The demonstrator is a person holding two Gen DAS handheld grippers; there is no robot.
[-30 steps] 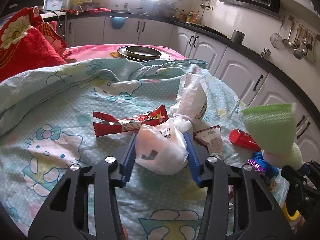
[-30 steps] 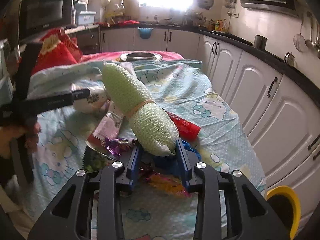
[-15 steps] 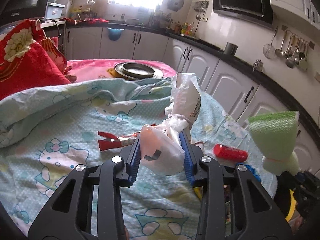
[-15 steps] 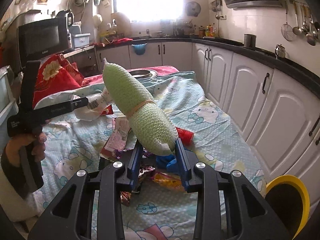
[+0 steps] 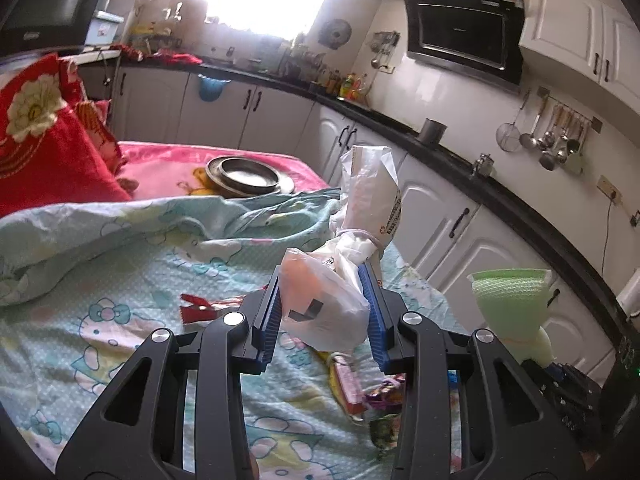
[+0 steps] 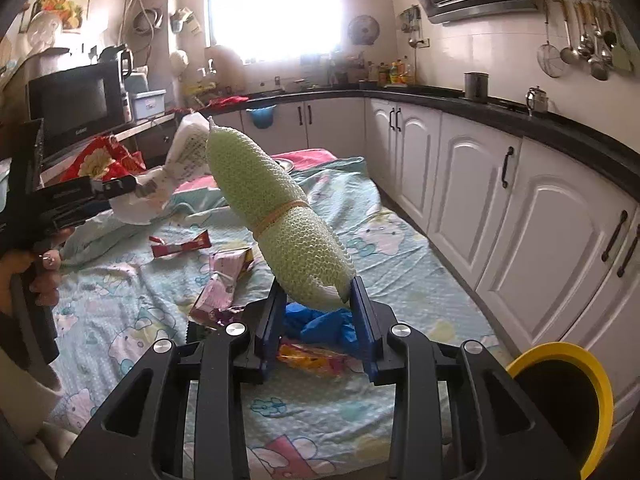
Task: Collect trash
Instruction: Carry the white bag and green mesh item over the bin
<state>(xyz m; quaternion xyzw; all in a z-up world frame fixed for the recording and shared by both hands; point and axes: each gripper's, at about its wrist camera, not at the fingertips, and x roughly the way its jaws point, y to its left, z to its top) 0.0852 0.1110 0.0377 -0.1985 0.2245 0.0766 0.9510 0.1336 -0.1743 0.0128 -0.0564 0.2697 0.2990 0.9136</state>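
A home kitchen: white cabinets (image 6: 472, 184) under a black counter (image 6: 560, 128), a range hood (image 5: 460, 32), hanging ladles (image 5: 556, 140), a microwave (image 6: 76, 108), and a bedsheet-covered table (image 6: 400, 248).

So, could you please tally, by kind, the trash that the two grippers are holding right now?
White plastic bag: 1
Green foam net: 1
Total: 2

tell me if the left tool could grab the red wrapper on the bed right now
Probably not as things stand. The left tool is already shut on a white plastic bag, so there is no room between its fingers. The red wrapper lies uncovered on the bedsheet, below and to the tool's left.
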